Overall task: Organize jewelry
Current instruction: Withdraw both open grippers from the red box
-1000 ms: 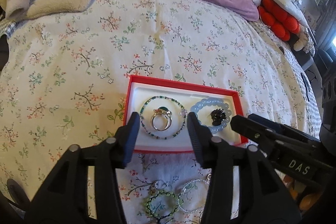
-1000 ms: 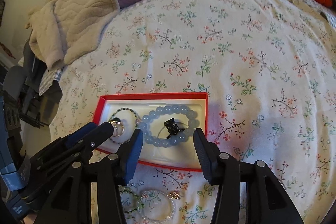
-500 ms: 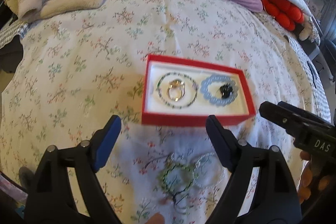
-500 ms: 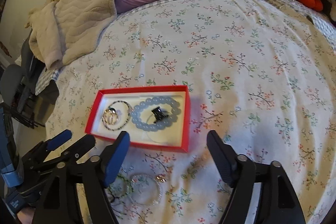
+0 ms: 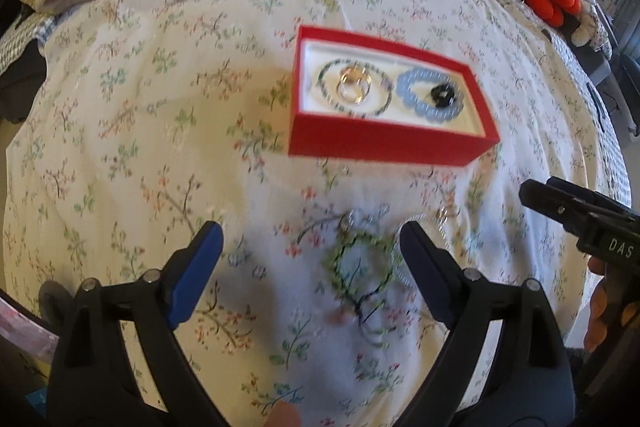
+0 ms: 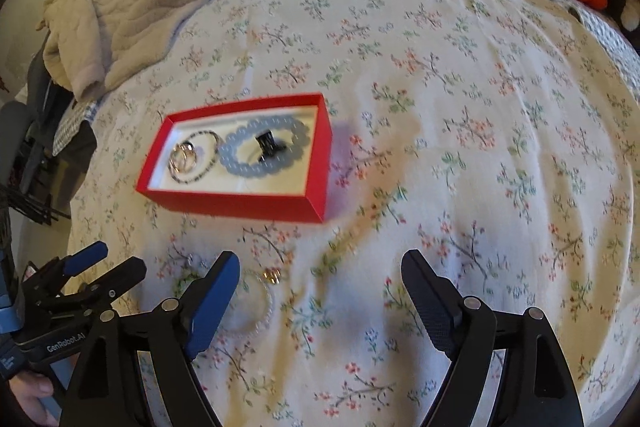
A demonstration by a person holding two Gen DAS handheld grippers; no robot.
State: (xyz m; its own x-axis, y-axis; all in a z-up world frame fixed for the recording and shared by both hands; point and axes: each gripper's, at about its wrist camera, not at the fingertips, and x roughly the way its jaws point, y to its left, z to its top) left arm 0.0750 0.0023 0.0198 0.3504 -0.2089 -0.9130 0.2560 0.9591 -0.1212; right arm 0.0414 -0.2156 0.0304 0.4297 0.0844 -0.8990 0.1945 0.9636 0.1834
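Red jewelry box (image 5: 384,143) on the floral bedspread (image 5: 140,147): light, stiff card, best taken by its long walls. Nearer, green beaded bracelet (image 5: 360,267): limp, slippery, best pinched across one strand. Left gripper (image 5: 310,255) opening, right gripper (image 6: 320,291) spread; both empty

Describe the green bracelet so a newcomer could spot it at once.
On the floral bedspread, look just in front of the red box, outside it. The green bracelet lies flat there, overlapping a pale beaded bracelet; it is the only green loop, with a dark cord tail.
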